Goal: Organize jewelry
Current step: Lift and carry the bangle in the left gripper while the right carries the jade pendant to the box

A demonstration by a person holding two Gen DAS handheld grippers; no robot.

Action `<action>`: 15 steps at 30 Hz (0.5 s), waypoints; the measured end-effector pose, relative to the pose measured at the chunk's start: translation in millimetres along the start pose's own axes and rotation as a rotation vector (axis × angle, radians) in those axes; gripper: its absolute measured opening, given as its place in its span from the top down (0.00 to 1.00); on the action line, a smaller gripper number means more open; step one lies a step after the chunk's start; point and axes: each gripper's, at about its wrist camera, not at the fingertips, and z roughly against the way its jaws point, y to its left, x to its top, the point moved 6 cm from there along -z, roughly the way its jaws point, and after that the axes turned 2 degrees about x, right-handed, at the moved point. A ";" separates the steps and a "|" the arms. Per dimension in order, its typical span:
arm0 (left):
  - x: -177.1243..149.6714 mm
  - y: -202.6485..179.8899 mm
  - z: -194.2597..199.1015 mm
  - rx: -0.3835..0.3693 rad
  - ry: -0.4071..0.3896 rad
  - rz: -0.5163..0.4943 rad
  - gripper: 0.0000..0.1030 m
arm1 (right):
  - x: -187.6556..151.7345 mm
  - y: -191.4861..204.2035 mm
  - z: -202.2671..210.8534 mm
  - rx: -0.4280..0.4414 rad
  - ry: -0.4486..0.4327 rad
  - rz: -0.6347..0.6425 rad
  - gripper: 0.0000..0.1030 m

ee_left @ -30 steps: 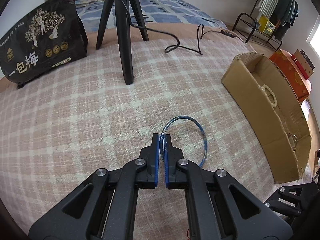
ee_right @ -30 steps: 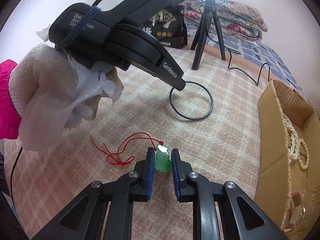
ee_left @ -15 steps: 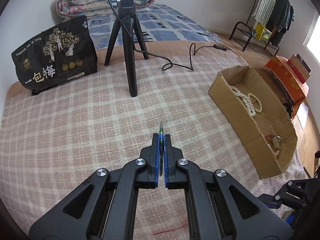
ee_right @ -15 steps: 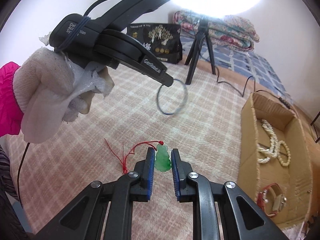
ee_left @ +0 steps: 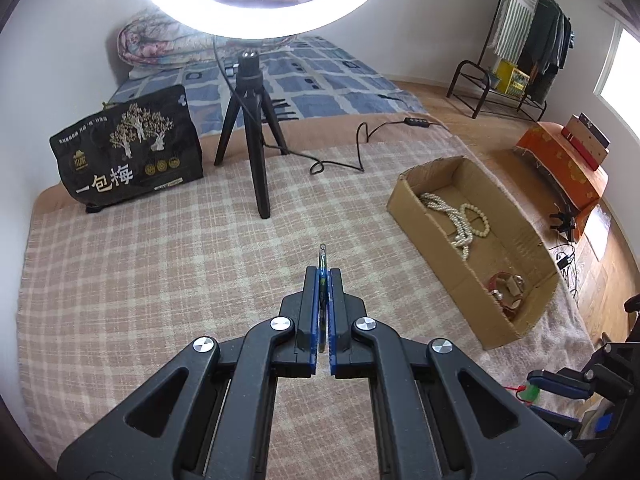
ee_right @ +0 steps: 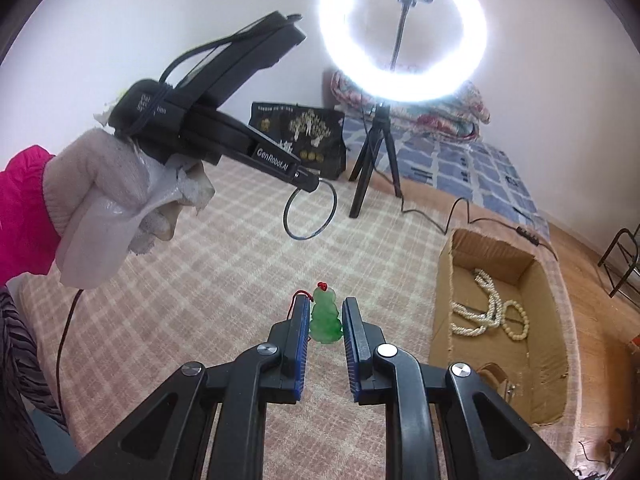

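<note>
My left gripper (ee_left: 322, 272) is shut on a thin blue bangle (ee_left: 322, 254), seen edge-on in the left wrist view. In the right wrist view the same bangle (ee_right: 310, 210) hangs as a ring from the left gripper (ee_right: 312, 182), held by a white-gloved hand (ee_right: 108, 204). My right gripper (ee_right: 326, 306) is shut on a green jade pendant (ee_right: 327, 318) with a red cord (ee_right: 298, 296). Both are raised above the checked blanket (ee_left: 160, 264). To the right lies an open cardboard box (ee_left: 424, 232) holding pearl necklaces (ee_left: 460, 220) and a red watch (ee_left: 506, 286).
A lit ring light (ee_right: 402, 32) on a black tripod (ee_left: 250, 140) stands at the back, its cable (ee_left: 352, 152) trailing across the blanket. A black printed bag (ee_left: 128, 152) stands back left. Beyond are a bed with quilts (ee_right: 432, 108), a clothes rack (ee_left: 520, 40) and an orange box (ee_left: 560, 160).
Both grippers have risen off the blanket with their pieces. The bangle now hangs edge-on to the left wrist camera, and the pendant's red cord has come up off the blanket.
</note>
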 end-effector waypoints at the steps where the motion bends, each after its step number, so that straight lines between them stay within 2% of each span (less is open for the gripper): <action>1: 0.9 -1.9 4.0 -0.004 -0.005 -0.002 0.99 | 2.1 -0.9 6.2 -0.006 -0.012 -0.003 0.85; 15: 25.1 -54.8 44.9 -0.084 -0.074 -0.037 0.99 | 4.4 -48.1 69.7 -0.091 -0.084 -0.121 0.85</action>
